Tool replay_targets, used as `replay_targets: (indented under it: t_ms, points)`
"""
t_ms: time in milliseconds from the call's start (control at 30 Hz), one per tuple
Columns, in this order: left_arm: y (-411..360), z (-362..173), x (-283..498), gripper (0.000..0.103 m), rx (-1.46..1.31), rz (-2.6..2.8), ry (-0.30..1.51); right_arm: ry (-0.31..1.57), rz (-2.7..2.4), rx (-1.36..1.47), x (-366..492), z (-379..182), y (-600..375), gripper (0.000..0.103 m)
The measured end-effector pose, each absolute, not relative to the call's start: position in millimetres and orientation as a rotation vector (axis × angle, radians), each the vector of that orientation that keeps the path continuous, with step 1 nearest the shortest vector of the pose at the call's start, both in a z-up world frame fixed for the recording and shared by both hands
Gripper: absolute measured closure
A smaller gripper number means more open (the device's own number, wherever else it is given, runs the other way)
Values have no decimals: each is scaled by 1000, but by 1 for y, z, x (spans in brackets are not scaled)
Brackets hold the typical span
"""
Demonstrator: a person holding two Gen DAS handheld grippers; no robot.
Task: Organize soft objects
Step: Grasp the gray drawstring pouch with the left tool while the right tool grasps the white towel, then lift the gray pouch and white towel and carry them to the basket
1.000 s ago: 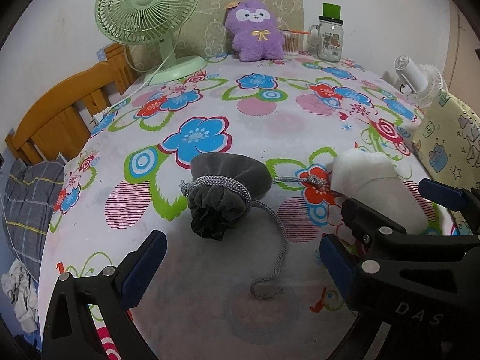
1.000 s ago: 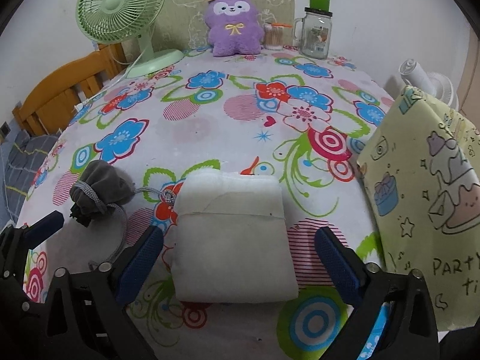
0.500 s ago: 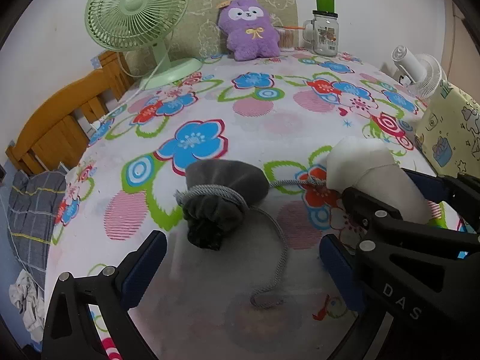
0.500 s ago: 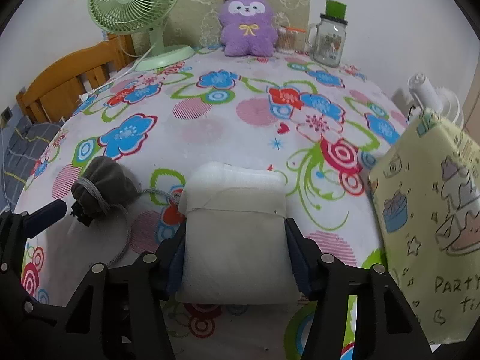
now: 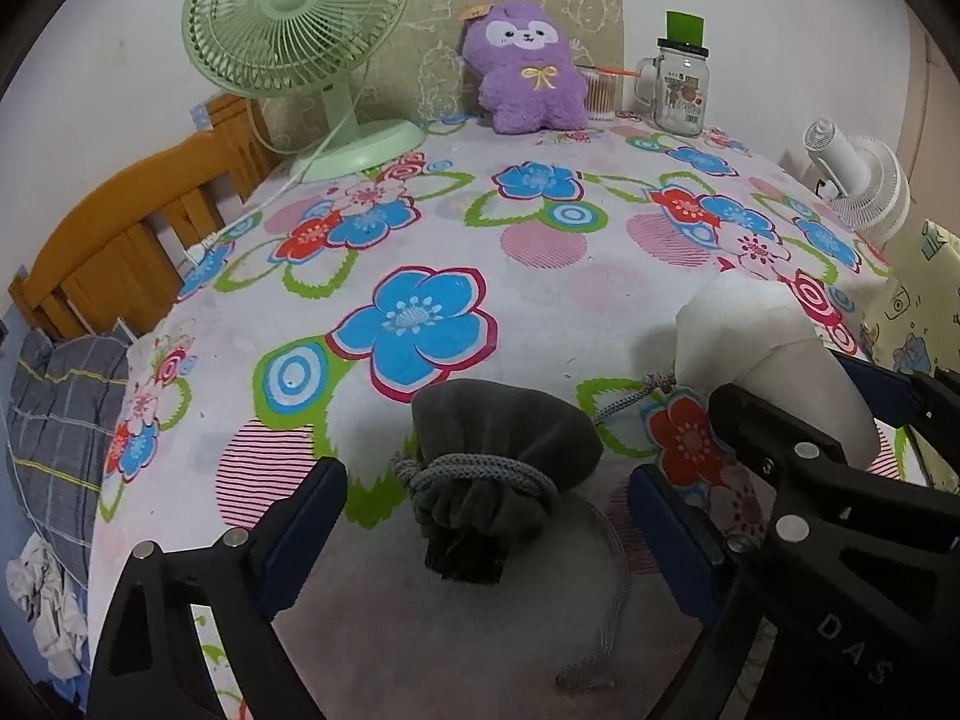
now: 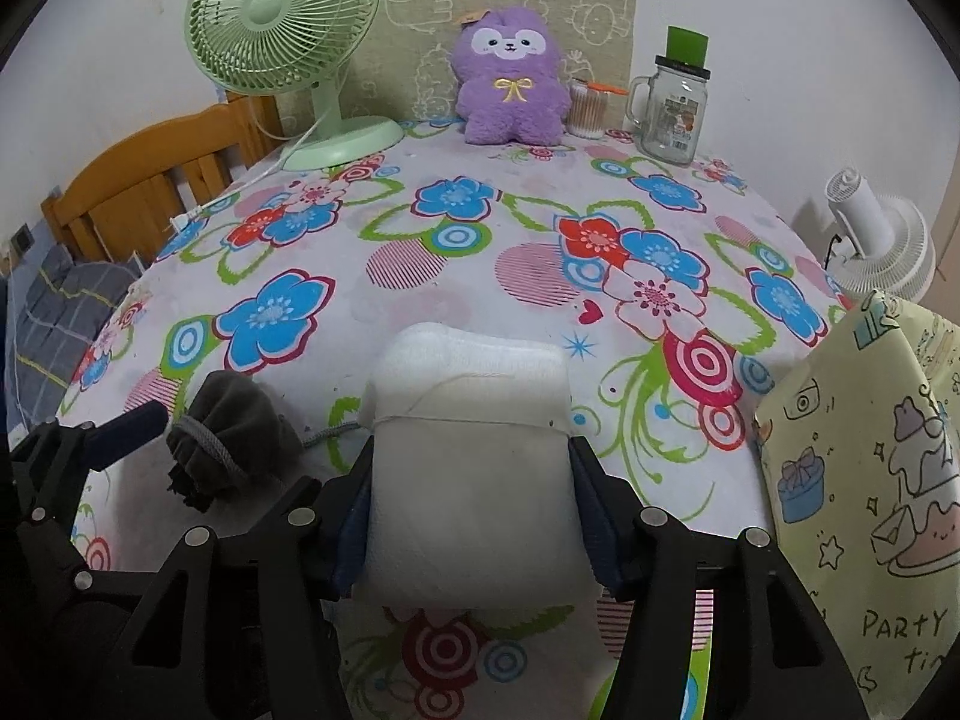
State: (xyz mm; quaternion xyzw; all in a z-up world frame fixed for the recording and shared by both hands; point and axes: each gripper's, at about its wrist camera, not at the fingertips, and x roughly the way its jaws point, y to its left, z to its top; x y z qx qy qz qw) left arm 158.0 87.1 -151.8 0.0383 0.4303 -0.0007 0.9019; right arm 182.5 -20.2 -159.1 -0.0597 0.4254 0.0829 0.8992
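White folded pad (image 6: pixel 468 480) is clamped in right hand-held gripper (image 6: pixel 468 510), front of worktop (image 6: pixel 510 252). Left hand-held gripper (image 5: pixel 480 534), jaws wide but closing, straddles grey drawstring pouch (image 5: pixel 498 450), not gripped yet. Nothing sorted so far; both still need placing, prob. in yellow bag (image 6: pixel 870 480).

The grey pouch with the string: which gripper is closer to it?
Left. The left gripper has its jaws either side of the grey pouch, closing but not touching it. The right gripper is beside it, squeezing the white pad.
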Motion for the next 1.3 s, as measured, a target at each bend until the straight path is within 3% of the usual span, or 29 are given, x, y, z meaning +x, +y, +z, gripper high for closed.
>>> replay_targets:
  t_ms: [167, 233, 400, 1300]
  points:
    - [86, -155, 164, 27, 64, -28, 910, 892, 176, -109, 186, -162, -22, 42]
    - [84, -155, 162, 40, 61, -54, 904, 892, 175, -110, 186, -162, -22, 42]
    - [76, -153, 159, 52, 90, -79, 888, 891, 173, -115, 185, -161, -24, 41]
    - [45, -130, 110, 59, 84, -85, 832, 832, 151, -90, 128, -137, -54, 41]
